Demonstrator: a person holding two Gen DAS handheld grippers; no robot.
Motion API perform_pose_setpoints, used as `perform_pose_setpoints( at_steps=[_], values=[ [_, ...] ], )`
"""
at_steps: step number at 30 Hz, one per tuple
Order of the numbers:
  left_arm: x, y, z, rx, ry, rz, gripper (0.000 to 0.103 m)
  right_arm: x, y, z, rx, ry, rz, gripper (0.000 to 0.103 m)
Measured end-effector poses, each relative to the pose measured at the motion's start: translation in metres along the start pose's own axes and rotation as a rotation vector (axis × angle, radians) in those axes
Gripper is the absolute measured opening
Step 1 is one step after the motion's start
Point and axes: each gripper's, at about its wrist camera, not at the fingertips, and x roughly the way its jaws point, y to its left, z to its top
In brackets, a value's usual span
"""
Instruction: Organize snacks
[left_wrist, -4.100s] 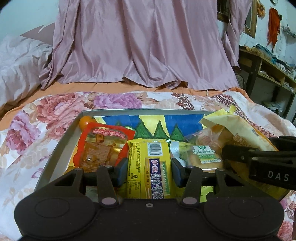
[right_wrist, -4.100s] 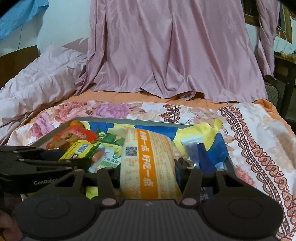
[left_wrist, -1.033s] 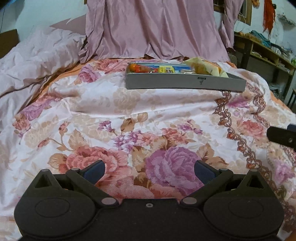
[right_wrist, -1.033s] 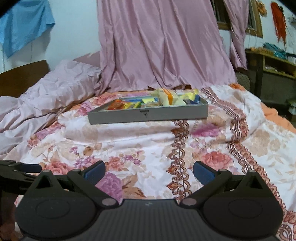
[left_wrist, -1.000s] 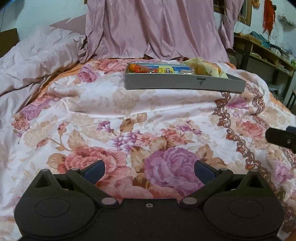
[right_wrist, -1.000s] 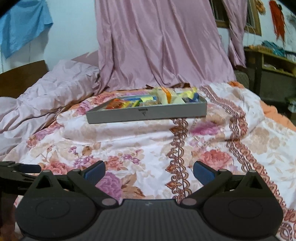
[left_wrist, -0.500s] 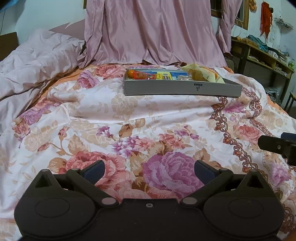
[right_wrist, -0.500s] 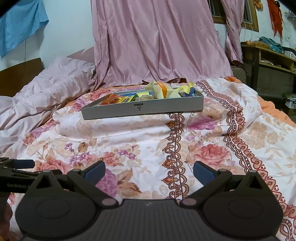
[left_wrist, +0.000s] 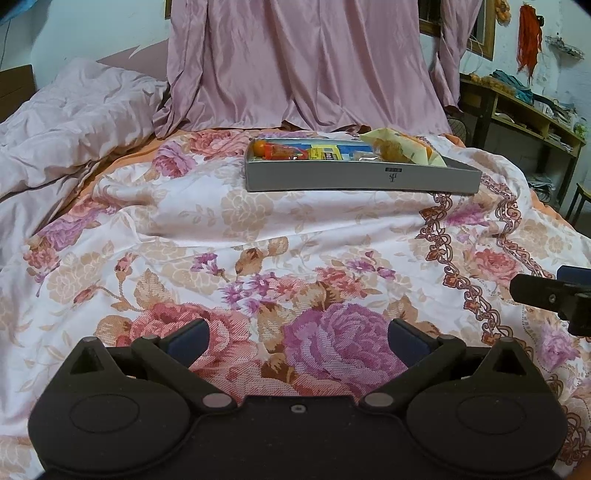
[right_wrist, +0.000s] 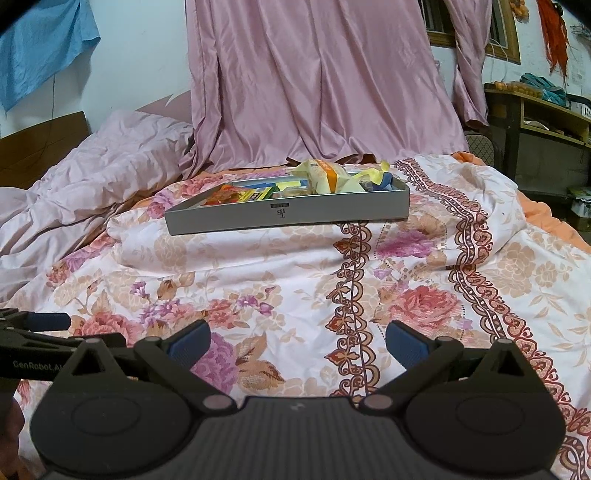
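A grey tray (left_wrist: 362, 179) (right_wrist: 288, 216) sits far ahead on the flowered bedspread, holding several snack packets: a red packet (left_wrist: 280, 150), a yellow packet (left_wrist: 325, 153) and a big pale-yellow bag (left_wrist: 399, 147) (right_wrist: 325, 177). My left gripper (left_wrist: 297, 338) hangs open low over the bedspread, well short of the tray, with nothing between its fingers. My right gripper (right_wrist: 297, 338) is also open and empty, equally far back. Each gripper's fingers show at the edge of the other's view.
A flowered bedspread (left_wrist: 258, 258) covers the bed. A rumpled pink quilt (left_wrist: 74, 122) lies at the left and a pink curtain (left_wrist: 303, 62) hangs behind. Wooden shelves (left_wrist: 517, 110) with clutter stand at the right, past the bed's edge.
4.1 s ago both grippers held packets over the tray, left on a yellow packet, right on an orange-striped bag. Both now stand open and pulled far back; over the last second they rose slightly.
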Motion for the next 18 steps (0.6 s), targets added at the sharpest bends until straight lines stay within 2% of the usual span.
perform_pose_setpoints(
  at_steps=[18],
  values=[
    [-0.0015, -0.0014, 0.0006, 0.003, -0.005, 0.002, 0.102, 0.0004, 0.0, -0.0001, 0.003, 0.003, 0.003, 0.103]
  ],
)
